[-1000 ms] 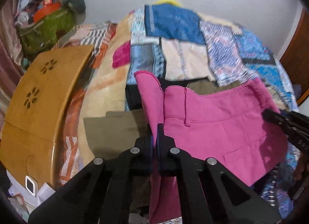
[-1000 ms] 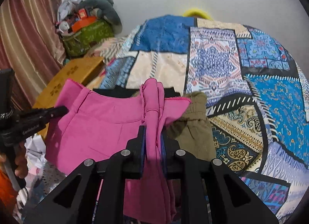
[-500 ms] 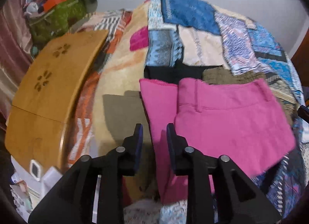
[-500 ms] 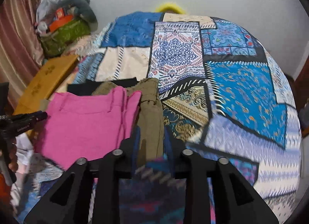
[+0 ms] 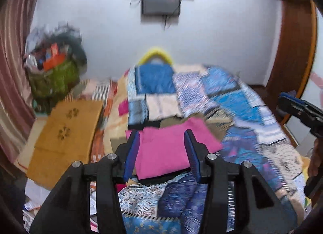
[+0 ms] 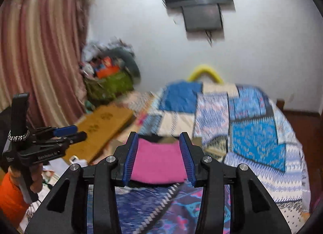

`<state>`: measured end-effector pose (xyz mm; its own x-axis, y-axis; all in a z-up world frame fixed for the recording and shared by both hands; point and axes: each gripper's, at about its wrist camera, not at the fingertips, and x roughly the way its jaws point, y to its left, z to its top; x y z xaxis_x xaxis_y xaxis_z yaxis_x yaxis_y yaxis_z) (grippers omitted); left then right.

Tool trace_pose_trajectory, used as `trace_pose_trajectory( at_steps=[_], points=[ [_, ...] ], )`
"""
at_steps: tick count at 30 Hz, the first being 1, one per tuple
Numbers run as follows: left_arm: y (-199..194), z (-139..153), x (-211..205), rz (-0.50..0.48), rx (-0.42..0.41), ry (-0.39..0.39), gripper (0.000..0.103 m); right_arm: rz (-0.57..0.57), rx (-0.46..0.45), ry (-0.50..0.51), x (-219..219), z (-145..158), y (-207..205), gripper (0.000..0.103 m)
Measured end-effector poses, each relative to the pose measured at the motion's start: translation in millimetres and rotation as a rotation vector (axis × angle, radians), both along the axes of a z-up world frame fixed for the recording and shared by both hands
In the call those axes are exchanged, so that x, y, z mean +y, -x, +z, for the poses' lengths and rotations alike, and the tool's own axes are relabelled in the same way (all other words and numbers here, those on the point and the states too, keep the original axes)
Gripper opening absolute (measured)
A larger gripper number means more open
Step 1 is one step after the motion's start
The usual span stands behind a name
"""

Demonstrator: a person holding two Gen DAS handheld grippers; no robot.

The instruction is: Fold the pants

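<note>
Left wrist view shows the pink pants (image 5: 171,149) lying folded flat on the bed (image 5: 262,133), near its front edge, on top of darker clothes. Both the left gripper (image 5: 161,153) and the right gripper (image 6: 158,157) hang above with jaws spread wide and empty, likely because the fold is finished. Blur hides detail, but the bundle's long side seems to run across the bed.

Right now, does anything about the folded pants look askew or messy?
Nothing stands out. The pink pants lie folded flat on the bed quilt, edges fairly square. Both claws, left and right, are open and clear of them.
</note>
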<state>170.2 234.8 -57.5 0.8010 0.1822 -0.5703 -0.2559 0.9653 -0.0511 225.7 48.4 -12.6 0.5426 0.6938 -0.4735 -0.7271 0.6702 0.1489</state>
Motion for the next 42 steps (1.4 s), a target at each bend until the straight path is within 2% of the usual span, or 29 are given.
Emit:
trace_pose_trajectory(
  at_steps=[6, 9, 11, 12, 16, 17, 19, 20, 26, 30, 42],
  points=[
    [68, 55, -40, -0.034, -0.166, -0.071, 0.051, 0.041, -0.128, -0.097, -24, 44, 68, 0.039],
    [99, 72, -57, -0.035, -0.229, -0.101, 0.054, 0.049, -0.161, -0.137, -35, 58, 92, 0.039],
    [115, 78, -66, -0.032, -0.263, -0.118, 0.061, 0.045, -0.188, -0.156, -41, 63, 107, 0.040],
    [124, 82, -71, -0.030, -0.282, -0.125, 0.063, 0.036, -0.208, -0.166, -45, 65, 115, 0.043],
    [150, 90, -81, -0.012, -0.331, -0.125, 0.085, 0.006, -0.244, -0.198, -54, 70, 133, 0.059],
    [155, 91, -81, -0.007, -0.341, -0.122, 0.093, 0.002, -0.246, -0.201, -55, 71, 136, 0.065],
    [162, 93, -81, 0.002, -0.357, -0.120, 0.101, -0.007, -0.245, -0.213, -56, 70, 141, 0.078],
    [166, 94, -81, 0.007, -0.367, -0.121, 0.102, -0.017, -0.249, -0.216, -57, 70, 144, 0.085],
    [176, 92, -82, 0.024, -0.373, -0.137, 0.103, -0.039, -0.241, -0.209, -58, 68, 152, 0.098],
    [178, 89, -81, 0.031, -0.375, -0.115, 0.103, -0.049, -0.267, -0.190, -56, 70, 159, 0.100],
    [175, 84, -78, 0.037, -0.368, -0.115, 0.103, -0.062, -0.277, -0.162, -55, 64, 165, 0.101]
  ],
)
